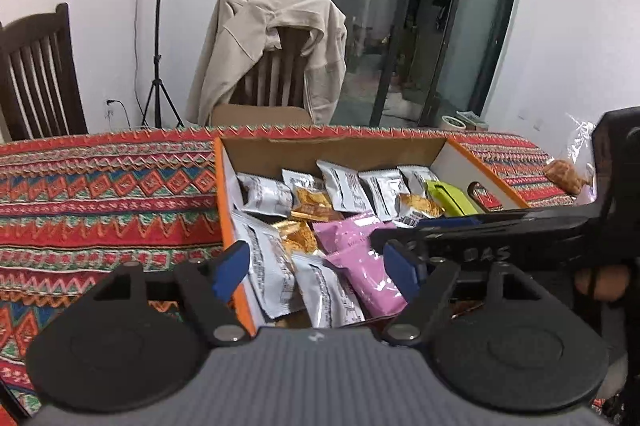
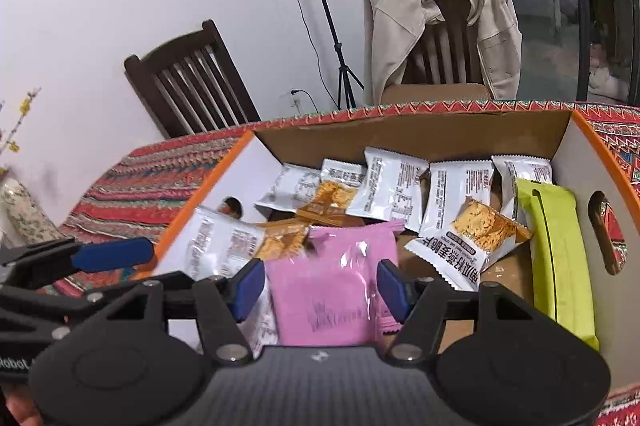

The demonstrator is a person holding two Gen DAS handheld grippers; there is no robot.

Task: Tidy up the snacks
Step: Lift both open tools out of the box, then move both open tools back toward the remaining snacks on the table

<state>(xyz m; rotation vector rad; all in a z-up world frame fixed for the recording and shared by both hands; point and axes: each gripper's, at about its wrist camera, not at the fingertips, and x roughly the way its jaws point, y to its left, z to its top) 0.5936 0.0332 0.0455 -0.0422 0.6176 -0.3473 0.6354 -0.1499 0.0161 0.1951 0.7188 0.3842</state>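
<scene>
Blue-padded jaws of the right gripper [image 2: 322,286] straddle a pink packet [image 2: 332,282]; whether the pads press it cannot be told. It lies in the orange-rimmed cardboard box [image 2: 404,137] on the patterned desk [image 1: 100,193], among white packets [image 2: 456,193] and beside a green packet [image 2: 560,258]. Over the box's near left edge, the left gripper [image 1: 316,270] has its jaws spread, nothing pinched.

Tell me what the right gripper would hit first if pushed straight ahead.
Most likely the pink snack packet lying in the cardboard box; it sits directly between the right gripper's open pads, though depth is uncertain.
</scene>
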